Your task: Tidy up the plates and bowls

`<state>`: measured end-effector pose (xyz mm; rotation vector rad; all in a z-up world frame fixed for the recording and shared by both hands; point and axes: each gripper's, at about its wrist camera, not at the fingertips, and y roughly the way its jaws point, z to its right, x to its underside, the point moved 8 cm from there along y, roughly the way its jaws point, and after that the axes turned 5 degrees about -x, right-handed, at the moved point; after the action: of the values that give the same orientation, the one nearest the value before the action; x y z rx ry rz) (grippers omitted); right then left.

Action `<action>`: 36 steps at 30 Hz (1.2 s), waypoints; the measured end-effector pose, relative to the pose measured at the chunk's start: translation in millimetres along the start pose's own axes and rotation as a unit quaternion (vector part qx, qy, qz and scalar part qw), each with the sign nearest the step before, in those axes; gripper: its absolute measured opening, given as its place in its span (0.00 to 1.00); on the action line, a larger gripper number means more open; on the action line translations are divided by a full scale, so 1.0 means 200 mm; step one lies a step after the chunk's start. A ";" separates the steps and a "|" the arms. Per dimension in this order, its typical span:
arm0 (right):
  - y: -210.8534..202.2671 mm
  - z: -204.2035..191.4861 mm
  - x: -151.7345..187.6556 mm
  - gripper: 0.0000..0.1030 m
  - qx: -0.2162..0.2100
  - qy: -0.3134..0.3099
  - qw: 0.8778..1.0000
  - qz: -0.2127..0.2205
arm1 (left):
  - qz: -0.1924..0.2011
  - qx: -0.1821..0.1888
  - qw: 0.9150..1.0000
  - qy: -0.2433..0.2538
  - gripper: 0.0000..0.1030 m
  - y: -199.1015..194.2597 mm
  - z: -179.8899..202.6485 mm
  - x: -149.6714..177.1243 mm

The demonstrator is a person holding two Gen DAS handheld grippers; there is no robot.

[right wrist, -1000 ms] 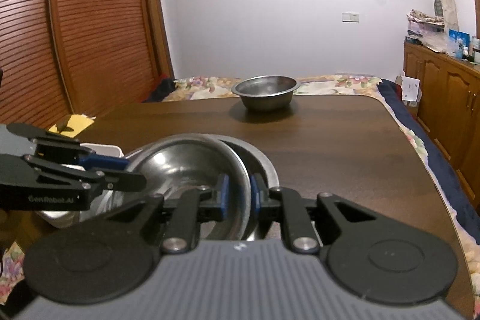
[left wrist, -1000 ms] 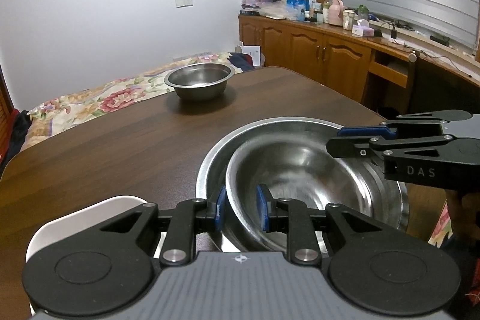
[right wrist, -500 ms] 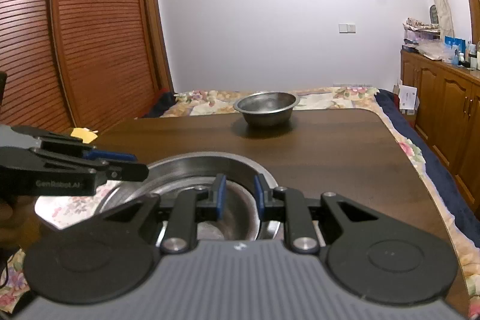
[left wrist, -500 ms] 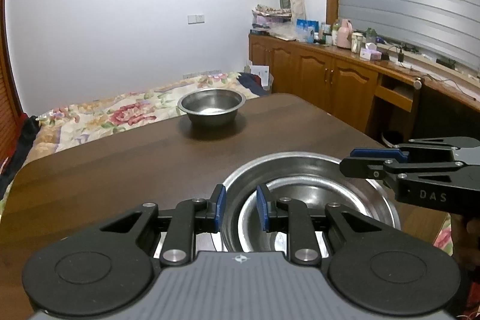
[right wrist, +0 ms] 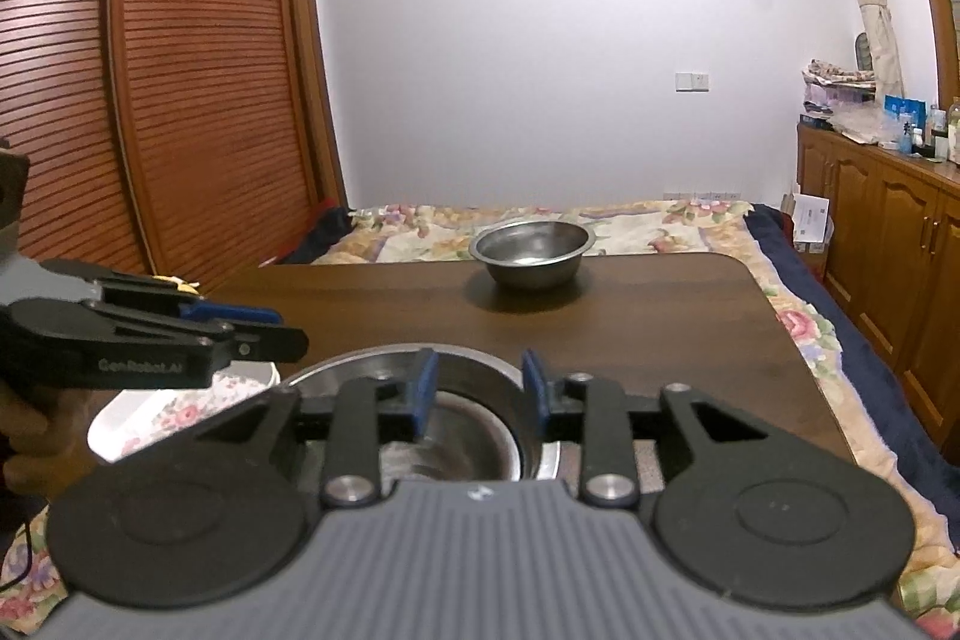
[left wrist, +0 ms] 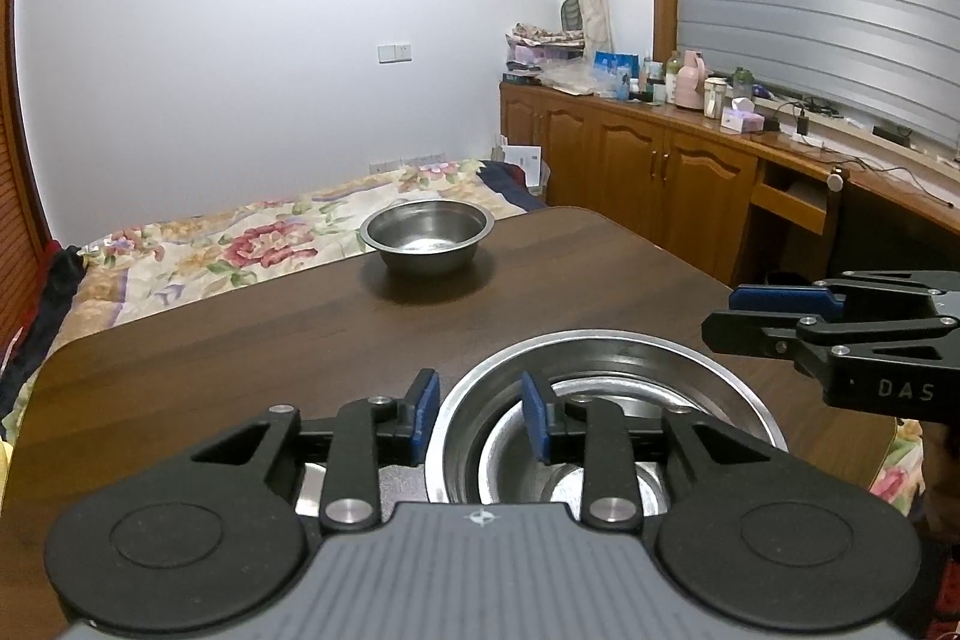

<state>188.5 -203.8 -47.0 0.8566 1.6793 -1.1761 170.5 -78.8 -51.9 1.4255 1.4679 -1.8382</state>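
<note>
Letting go of nested steel bowls (left wrist: 600, 400) just ahead; left gripper (left wrist: 480, 415) & right gripper (right wrist: 477, 391) jaws just opening, holding nothing. Next: reaching for far bowl (left wrist: 427, 235), gripping rim.

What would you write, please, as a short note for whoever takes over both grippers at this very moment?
Left gripper: jaws have just been opening, pads clear of the rim of the nested steel bowls; holding nothing.
Right gripper: also just been opening, astride the opposite rim, gripping nothing.
Things: nested bowls near the front edge of the table; a white floral plate beside them on the left; small steel bowl alone at the far edge.
Done: one bowl sits inside the larger one.
Left: probably fetch the small bowl and stack it; place the plate.
</note>
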 end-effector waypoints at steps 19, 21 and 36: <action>-0.03 0.03 -0.08 1.00 0.027 -0.021 0.999 0.030 | 0.029 -0.028 0.999 -0.015 0.98 -0.03 -0.05 -0.05; -0.03 0.04 -0.08 1.00 0.035 -0.019 0.999 0.030 | 0.029 -0.030 0.999 -0.014 0.98 -0.02 -0.06 -0.06; 0.13 0.18 -0.28 1.00 0.025 -0.046 0.998 0.019 | 0.017 -0.049 0.999 0.009 0.98 0.22 -0.20 -0.29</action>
<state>242.6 -232.7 -10.3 0.8493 1.5584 -1.2173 246.3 -76.8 -19.4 1.4160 1.5107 -1.7129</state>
